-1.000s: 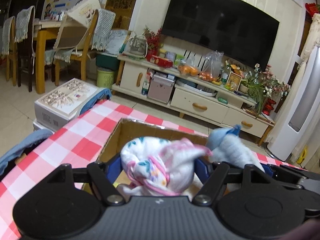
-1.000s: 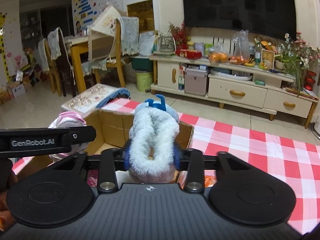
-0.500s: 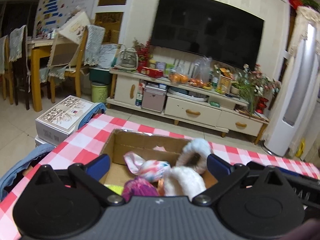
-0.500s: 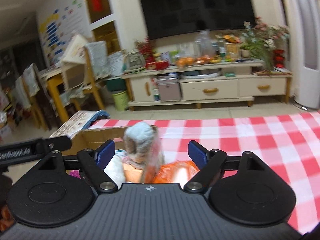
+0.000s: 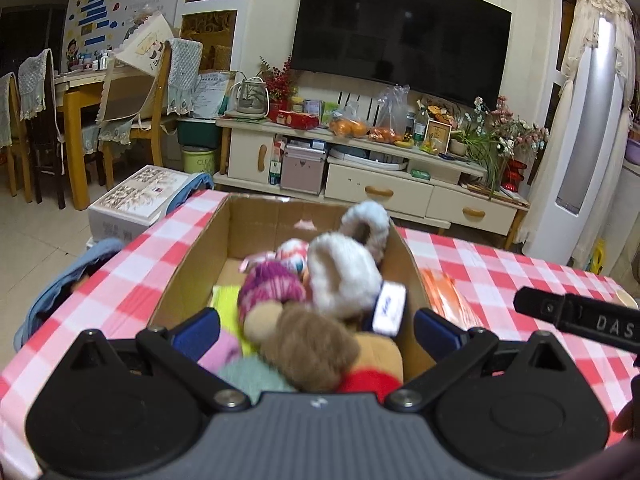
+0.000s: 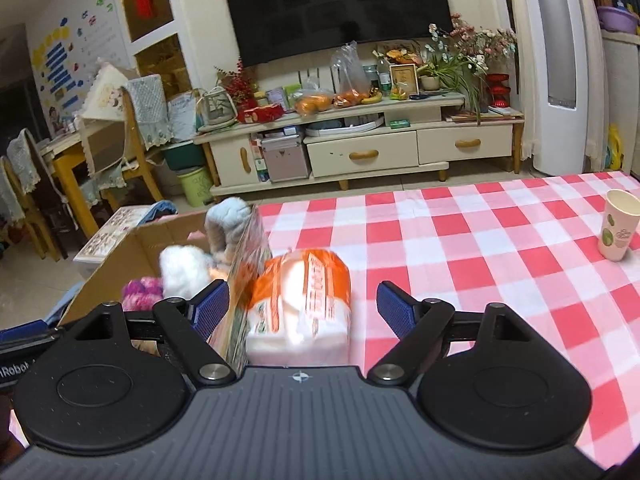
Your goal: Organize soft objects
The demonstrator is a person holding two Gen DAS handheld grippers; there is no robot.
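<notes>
A cardboard box [image 5: 192, 264] stands on the red-and-white checked tablecloth [image 5: 500, 280]. Several soft things lie in it: a white fluffy slipper [image 5: 340, 276], a pink-purple knitted ball [image 5: 272, 288], a brown plush toy [image 5: 312, 344] and a yellow cloth [image 5: 226, 300]. My left gripper [image 5: 316, 326] hangs open over the box's near end, its pads clear of the toys. My right gripper [image 6: 303, 305] is open too. An orange-and-white tissue pack [image 6: 304, 292] lies on the table between its jaws, untouched, right beside the box [image 6: 116, 268].
A paper cup [image 6: 618, 224] stands at the table's right edge. Beyond the table are a TV cabinet [image 6: 360, 152], a dining table with chairs [image 5: 80, 96] and a white carton on the floor [image 5: 132, 200]. The right gripper's black bar [image 5: 576, 320] shows in the left wrist view.
Both grippers have opened and let their soft things drop into the box: the left a floral bundle, the right a pale fluffy slipper. Both pulled back; the right swung over the tissue pack.
</notes>
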